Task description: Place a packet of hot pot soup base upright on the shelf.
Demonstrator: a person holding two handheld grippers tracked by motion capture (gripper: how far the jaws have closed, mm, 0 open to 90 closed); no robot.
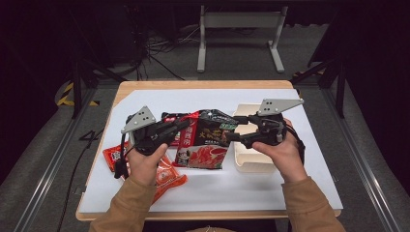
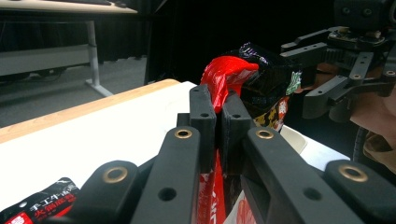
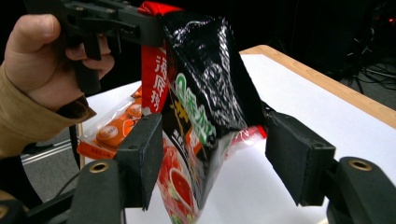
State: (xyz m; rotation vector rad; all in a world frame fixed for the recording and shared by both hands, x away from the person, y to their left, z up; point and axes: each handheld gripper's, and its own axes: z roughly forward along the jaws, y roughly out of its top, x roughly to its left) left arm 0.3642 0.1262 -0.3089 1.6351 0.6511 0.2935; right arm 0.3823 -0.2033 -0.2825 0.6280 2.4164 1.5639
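Above white table sheet [image 1: 290, 183]: noodle packet [image 1: 205, 140] pinched in left tool [image 2: 218, 100], between open right tool [image 3: 212, 154].

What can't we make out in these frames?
- Beige tray contents: high view, right gripper and hand cover it.
- Orange packet print: high view, left hand overlaps it; too small.
- Black noodle bag bottom edge: right gripper view, cut by frame bottom.
- Left gripper: pinches the bag's red corner.

Tan sleeves [image 1: 126, 205], black grippers [image 1: 180, 126]
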